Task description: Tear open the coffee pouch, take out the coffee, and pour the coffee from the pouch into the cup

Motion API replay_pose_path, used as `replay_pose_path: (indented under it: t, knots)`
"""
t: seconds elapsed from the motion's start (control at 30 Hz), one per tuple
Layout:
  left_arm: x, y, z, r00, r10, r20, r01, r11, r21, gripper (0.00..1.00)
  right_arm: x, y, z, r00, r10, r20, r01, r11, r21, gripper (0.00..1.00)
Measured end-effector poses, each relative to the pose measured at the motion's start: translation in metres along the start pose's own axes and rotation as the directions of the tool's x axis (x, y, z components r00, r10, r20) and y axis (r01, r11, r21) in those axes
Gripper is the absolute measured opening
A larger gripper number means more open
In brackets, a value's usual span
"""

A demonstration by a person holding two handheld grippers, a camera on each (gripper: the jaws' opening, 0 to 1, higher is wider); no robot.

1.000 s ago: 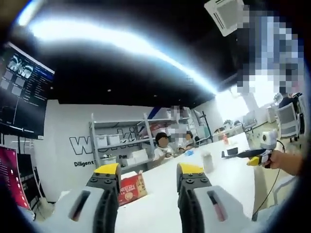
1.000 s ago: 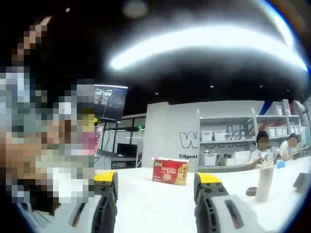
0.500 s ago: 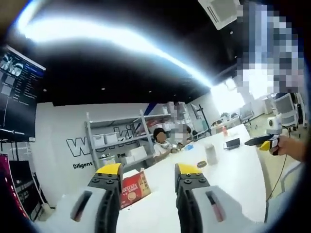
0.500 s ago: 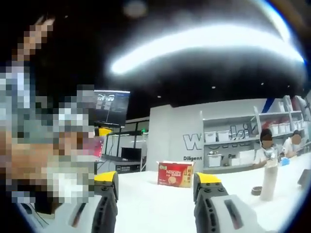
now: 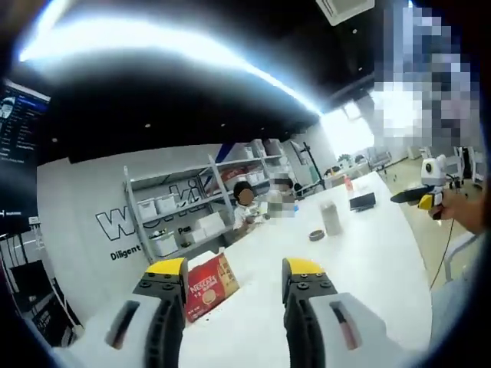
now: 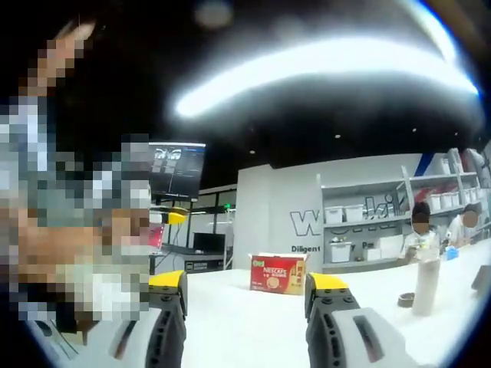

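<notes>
A red Nescafé box (image 5: 209,285) stands on the white table (image 5: 368,261), just beyond and between my left gripper's jaws. My left gripper (image 5: 234,276) is open and holds nothing. A tall white paper cup (image 5: 331,218) stands farther along the table, with a small dark round dish (image 5: 316,235) beside it. In the right gripper view the red box (image 6: 278,274) sits ahead across the table (image 6: 230,322), and the cup (image 6: 426,286) and dish (image 6: 406,300) are at the right. My right gripper (image 6: 247,287) is open and empty. It also appears at the right of the left gripper view (image 5: 418,195), held by a hand (image 5: 464,211).
Seated people (image 5: 245,203) are at the table's far end before shelving with white bins (image 5: 176,222). A dark flat object (image 5: 360,202) lies beyond the cup. A wall monitor (image 6: 176,169) hangs at the back left.
The left gripper's camera has swung, so more of the table shows and the monitor has slid out at the left. The right gripper view has barely shifted. Both grippers stay open.
</notes>
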State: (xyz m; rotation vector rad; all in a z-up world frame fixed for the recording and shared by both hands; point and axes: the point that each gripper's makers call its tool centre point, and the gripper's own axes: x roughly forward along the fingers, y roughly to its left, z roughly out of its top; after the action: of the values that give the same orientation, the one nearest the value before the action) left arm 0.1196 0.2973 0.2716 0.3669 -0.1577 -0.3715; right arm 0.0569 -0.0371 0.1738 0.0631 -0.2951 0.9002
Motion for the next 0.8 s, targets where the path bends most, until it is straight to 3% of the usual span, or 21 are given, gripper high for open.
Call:
replay_pose_path:
  t: [0.3, 0.43, 0.6, 0.8]
  knots:
    - [0.019, 0.021, -0.022, 0.996, -0.012, -0.094, 0.019, 0.997, 0.077, 0.50, 0.001, 0.005, 0.001, 1.000, 0.016, 0.004, -0.016, 1.000, 0.006, 0.62]
    - [0.030, 0.031, -0.029, 0.994, -0.016, -0.108, 0.025, 0.996, 0.083, 0.49, 0.000, 0.004, -0.002, 1.000, 0.019, -0.007, -0.019, 1.000, 0.004, 0.62]
    - [0.047, 0.034, -0.046, 0.987, -0.026, -0.159, 0.045, 0.992, 0.115, 0.47, -0.003, -0.001, -0.007, 1.000, 0.007, -0.015, -0.007, 1.000, 0.009, 0.62]
    - [0.061, 0.037, -0.052, 0.984, -0.017, -0.179, 0.045, 0.987, 0.152, 0.45, -0.003, -0.005, -0.009, 1.000, 0.001, -0.022, -0.001, 1.000, 0.011, 0.61]
